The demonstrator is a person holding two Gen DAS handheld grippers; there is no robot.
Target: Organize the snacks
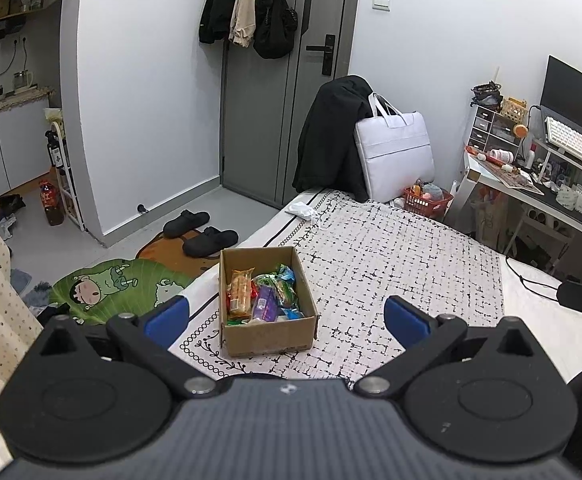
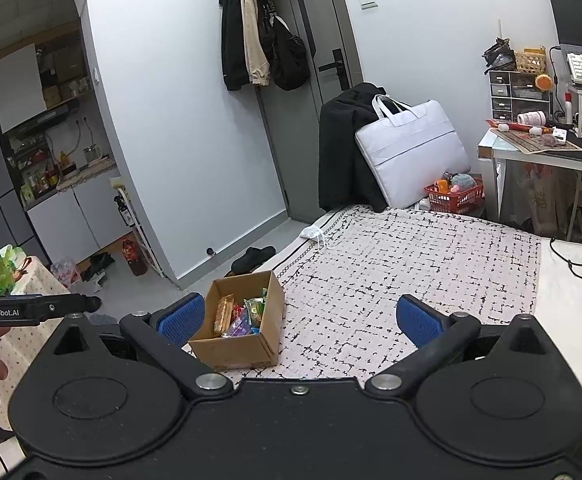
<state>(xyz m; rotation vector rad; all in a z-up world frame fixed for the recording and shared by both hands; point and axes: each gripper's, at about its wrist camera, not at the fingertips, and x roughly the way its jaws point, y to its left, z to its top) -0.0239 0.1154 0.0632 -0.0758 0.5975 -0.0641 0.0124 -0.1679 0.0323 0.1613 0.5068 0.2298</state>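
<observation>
An open cardboard box (image 1: 269, 334) sits on the patterned bed cover, near the bed's left edge. Inside lie several wrapped snacks: an orange biscuit pack (image 1: 240, 289), a purple pack (image 1: 265, 303) and green and blue wrappers (image 1: 285, 286). My left gripper (image 1: 287, 314) is open and empty, held above and just in front of the box. The box also shows in the right wrist view (image 2: 231, 350), with the snacks (image 2: 241, 314) in it. My right gripper (image 2: 301, 318) is open and empty, with the box by its left finger.
The black-and-white bed cover (image 1: 391, 264) stretches right of the box. A white face mask (image 1: 301, 209) lies near the bed's far edge. A white bag (image 1: 395, 152) and black coat (image 1: 333, 140) stand at the bed's end. A cluttered desk (image 1: 531, 184) is at right. Slippers (image 1: 201, 232) lie on the floor.
</observation>
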